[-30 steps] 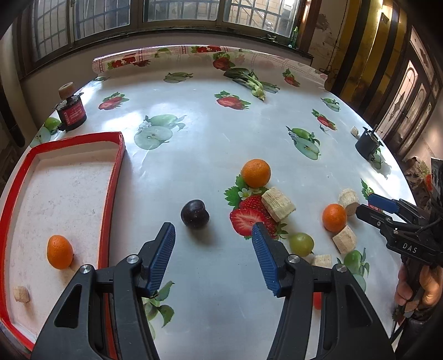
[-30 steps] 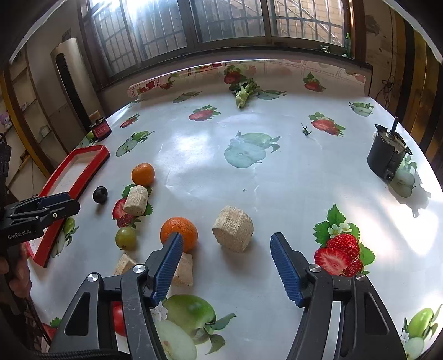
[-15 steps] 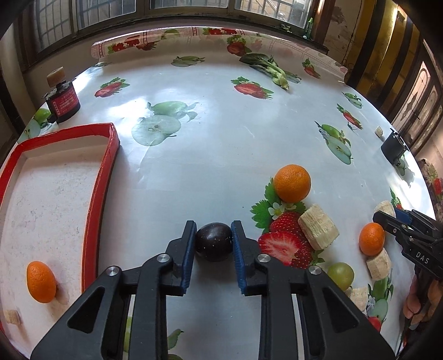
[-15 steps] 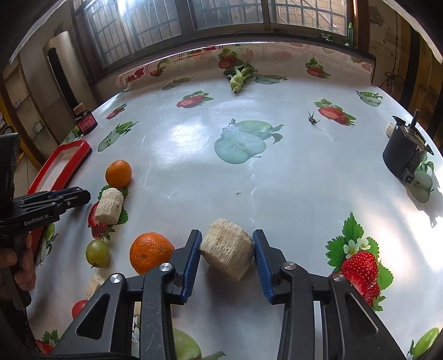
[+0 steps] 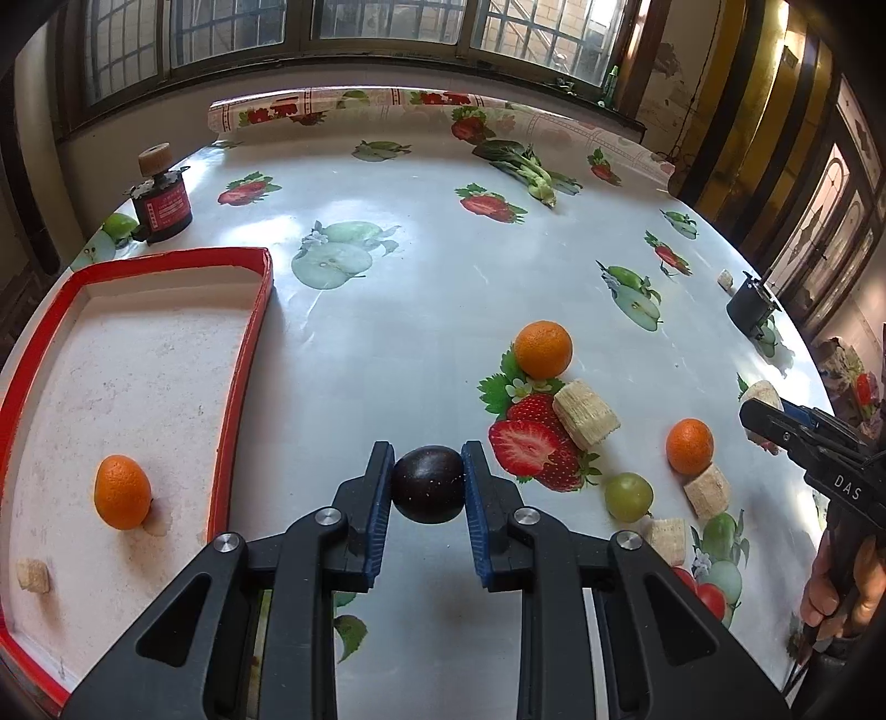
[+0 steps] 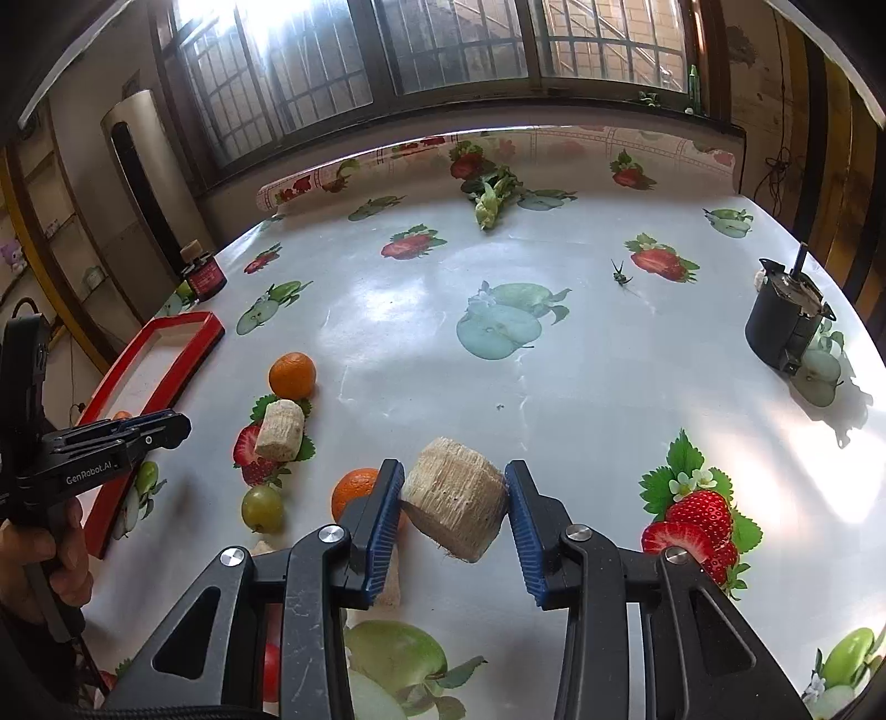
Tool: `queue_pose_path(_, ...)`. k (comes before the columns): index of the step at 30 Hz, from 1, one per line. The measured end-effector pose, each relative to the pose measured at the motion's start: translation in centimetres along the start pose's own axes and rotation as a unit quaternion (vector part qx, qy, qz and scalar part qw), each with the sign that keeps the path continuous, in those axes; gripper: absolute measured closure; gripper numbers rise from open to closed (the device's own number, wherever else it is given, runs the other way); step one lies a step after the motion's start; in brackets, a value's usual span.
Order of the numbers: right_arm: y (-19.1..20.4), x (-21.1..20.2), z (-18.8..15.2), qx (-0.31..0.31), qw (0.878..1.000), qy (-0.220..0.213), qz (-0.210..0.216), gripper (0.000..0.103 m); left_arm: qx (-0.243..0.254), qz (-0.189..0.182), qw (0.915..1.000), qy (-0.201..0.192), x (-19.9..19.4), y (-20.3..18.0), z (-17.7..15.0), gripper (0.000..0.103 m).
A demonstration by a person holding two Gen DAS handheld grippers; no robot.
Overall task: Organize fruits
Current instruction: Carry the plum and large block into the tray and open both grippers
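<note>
Gripping plum (image 5: 427, 484); banana chunk (image 6: 455, 498) likewise

Home dining rm: fruit-print tablecloth (image 5: 421, 310), windows (image 6: 443, 50).

Both wrist views look close and forward over the fruit-print table (image 5: 421, 310), sharing its scattered fruit.

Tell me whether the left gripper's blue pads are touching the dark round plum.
Touching. The left wrist view shows the left gripper closed on the dark round plum, both blue pads pressed against its sides with no gap.
</note>
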State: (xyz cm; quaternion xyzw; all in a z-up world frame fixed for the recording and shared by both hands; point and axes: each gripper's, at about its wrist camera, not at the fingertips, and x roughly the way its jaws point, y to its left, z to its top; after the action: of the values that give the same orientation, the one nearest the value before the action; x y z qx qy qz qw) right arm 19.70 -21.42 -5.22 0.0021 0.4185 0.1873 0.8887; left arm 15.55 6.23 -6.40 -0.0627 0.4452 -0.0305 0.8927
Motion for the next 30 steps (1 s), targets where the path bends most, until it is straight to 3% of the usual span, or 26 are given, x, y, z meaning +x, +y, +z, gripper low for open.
queue_pose_path(17,6.1,-1.9,0.2,-0.043,0.998,-0.013,0.039,0.064,-0.022,0.013,0.9987,-0.044,-5.5,2.2,-1.5,0.081)
queue_pose_path(30,9.7,-1.9,0.6,-0.072,0.996,-0.014,0.057,0.064,-0.043,0.028,0.9968,-0.062,-7.5,4.7,-2.1,0.081)
